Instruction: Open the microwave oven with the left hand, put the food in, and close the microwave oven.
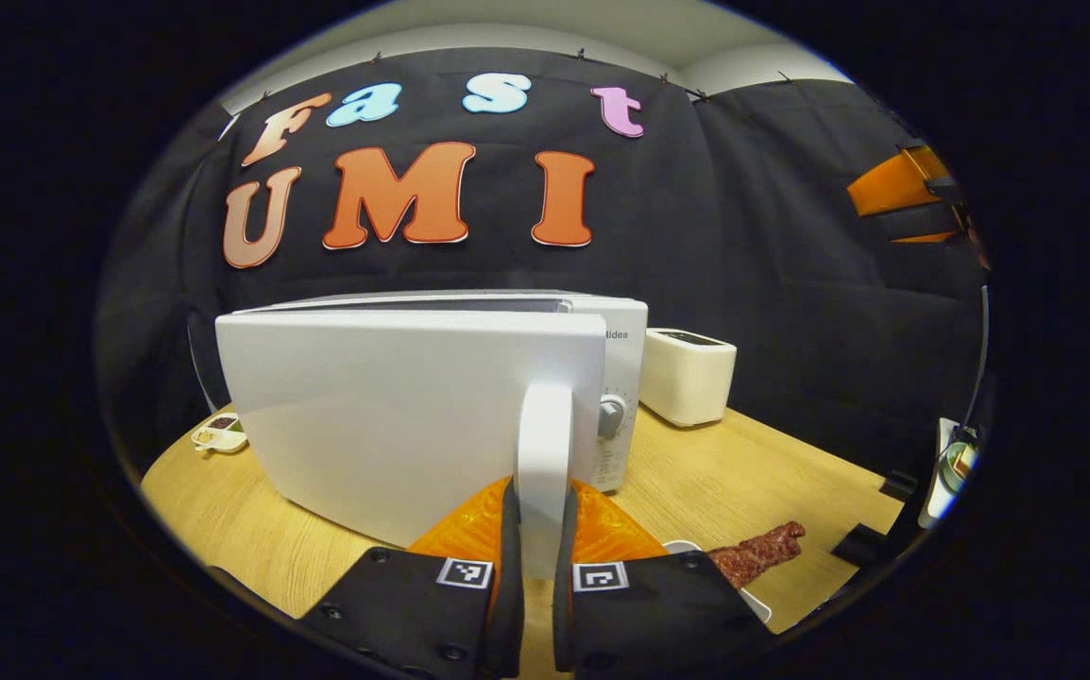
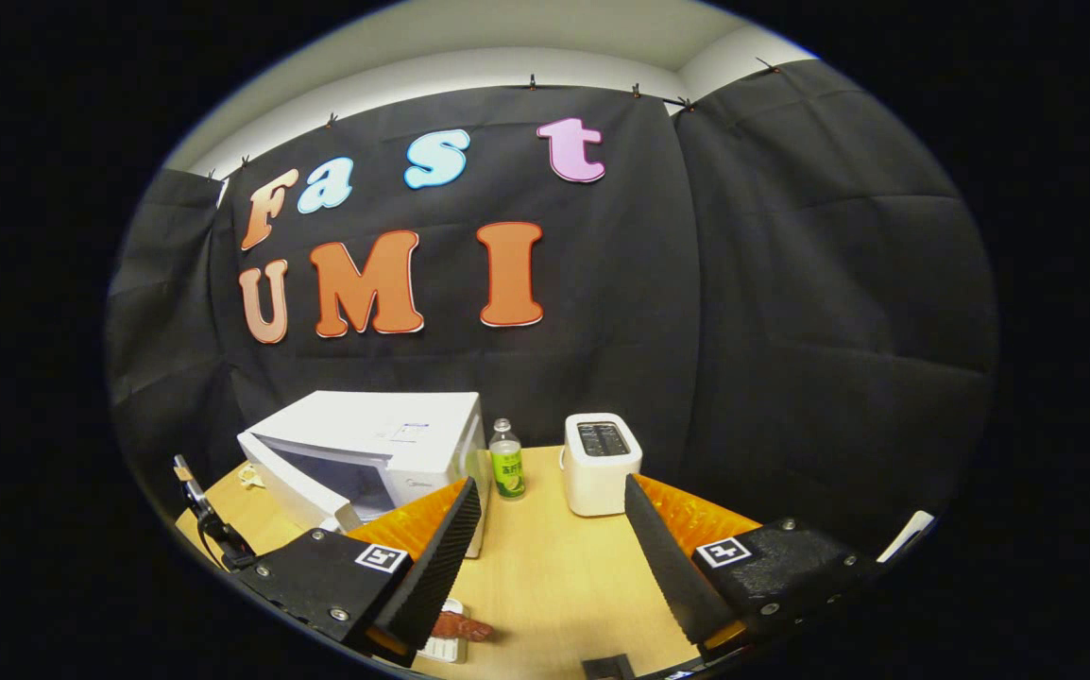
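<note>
A: The left gripper [image 1: 537,567] is clamped on the door handle [image 1: 543,472], fingers pressed on both sides, so the microwave door [image 1: 394,416] can be swung on its hinge.

B: And the door is seen partly open. The food [image 1: 757,555] is left on its white dish [image 2: 441,644] on the counter [image 1: 696,472], just beside.

A: The right gripper [image 2: 545,548] is held wide open, empty, above bare counter before the toaster [image 2: 600,463].
</note>
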Action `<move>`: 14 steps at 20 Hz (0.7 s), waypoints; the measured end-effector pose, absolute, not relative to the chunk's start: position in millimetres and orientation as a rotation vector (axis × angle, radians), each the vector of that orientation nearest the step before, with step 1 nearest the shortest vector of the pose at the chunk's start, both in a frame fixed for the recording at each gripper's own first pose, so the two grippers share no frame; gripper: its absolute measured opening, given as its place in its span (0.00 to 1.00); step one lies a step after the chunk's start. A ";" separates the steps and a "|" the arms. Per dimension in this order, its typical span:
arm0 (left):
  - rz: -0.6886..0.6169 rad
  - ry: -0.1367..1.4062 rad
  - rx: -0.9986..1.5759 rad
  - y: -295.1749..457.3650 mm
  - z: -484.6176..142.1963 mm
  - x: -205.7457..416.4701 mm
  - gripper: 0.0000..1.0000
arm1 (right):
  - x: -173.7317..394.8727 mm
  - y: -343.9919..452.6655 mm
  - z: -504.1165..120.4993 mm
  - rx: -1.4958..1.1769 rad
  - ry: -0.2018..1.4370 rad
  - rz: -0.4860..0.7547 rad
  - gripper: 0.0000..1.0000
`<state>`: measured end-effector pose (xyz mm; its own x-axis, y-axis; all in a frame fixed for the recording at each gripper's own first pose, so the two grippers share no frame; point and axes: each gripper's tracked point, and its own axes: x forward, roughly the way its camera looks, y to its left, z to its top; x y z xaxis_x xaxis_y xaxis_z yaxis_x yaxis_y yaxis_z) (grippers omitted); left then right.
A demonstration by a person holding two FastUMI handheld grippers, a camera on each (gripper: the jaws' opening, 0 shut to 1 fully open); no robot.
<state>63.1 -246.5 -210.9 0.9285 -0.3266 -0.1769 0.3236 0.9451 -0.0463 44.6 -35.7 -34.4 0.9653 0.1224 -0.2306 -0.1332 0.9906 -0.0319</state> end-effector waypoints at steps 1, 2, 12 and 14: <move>-0.345 0.184 -0.018 -240.7 -210.6 55.7 0.17 | 41.5 -25.6 -34.9 -0.046 0.230 0.139 0.95; -0.356 0.191 -0.021 -235.3 -211.6 48.6 0.17 | 37.4 -16.7 -34.6 -0.050 0.226 0.144 0.95; -0.533 0.172 -0.003 -157.3 -213.2 -27.9 0.18 | -22.3 71.7 -22.0 -0.038 0.204 0.133 0.95; -0.551 0.165 0.002 -135.7 -212.9 -41.6 0.18 | -33.9 89.1 -20.9 -0.055 0.197 0.127 0.95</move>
<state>-41.6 -135.7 -212.9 0.8389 -0.5212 -0.1566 0.5216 0.8522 -0.0420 -33.9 89.1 -20.9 0.9726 0.1203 -0.1990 -0.1311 0.9905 -0.0423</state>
